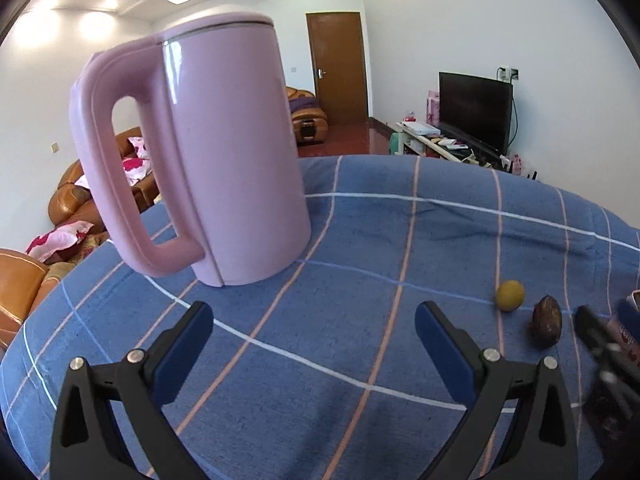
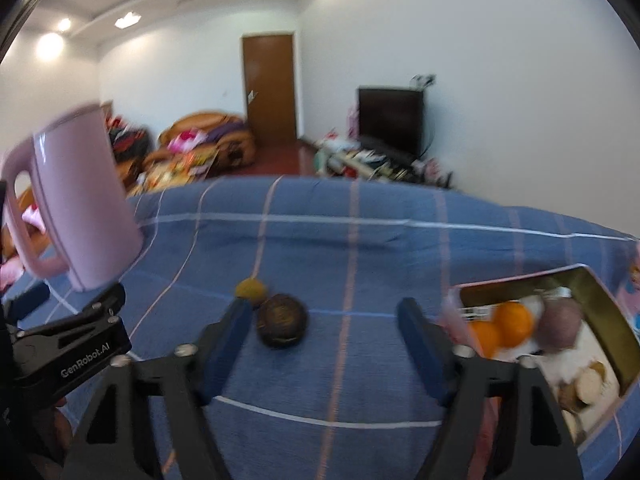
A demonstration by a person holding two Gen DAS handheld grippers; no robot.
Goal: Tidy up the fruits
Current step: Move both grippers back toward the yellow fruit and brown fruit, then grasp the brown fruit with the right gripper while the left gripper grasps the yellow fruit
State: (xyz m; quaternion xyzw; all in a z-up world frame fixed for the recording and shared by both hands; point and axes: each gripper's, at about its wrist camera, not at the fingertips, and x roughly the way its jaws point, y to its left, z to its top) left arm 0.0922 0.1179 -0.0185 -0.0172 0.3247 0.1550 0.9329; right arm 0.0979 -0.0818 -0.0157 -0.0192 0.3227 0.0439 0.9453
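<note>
On the blue checked cloth (image 1: pixel 360 240) lie a small yellow fruit (image 1: pixel 510 295) and a dark brown oval fruit (image 1: pixel 546 322), right of my left gripper (image 1: pixel 312 316). That gripper is open and holds nothing. In the right wrist view the brown fruit (image 2: pixel 282 326) lies between the fingers of my right gripper (image 2: pixel 324 312), close to the left finger (image 2: pixel 236 328). The pads do not press on it, so the gripper is open. The yellow fruit (image 2: pixel 251 290) sits just beyond it. A tin box (image 2: pixel 600 300) at the right holds oranges (image 2: pixel 516 324) and other fruit.
A tall pink kettle (image 1: pixel 224 152) stands on the cloth just ahead of my left gripper, at the far left in the right wrist view (image 2: pixel 80 208). Sofas, a door and a television lie beyond the table's far edge.
</note>
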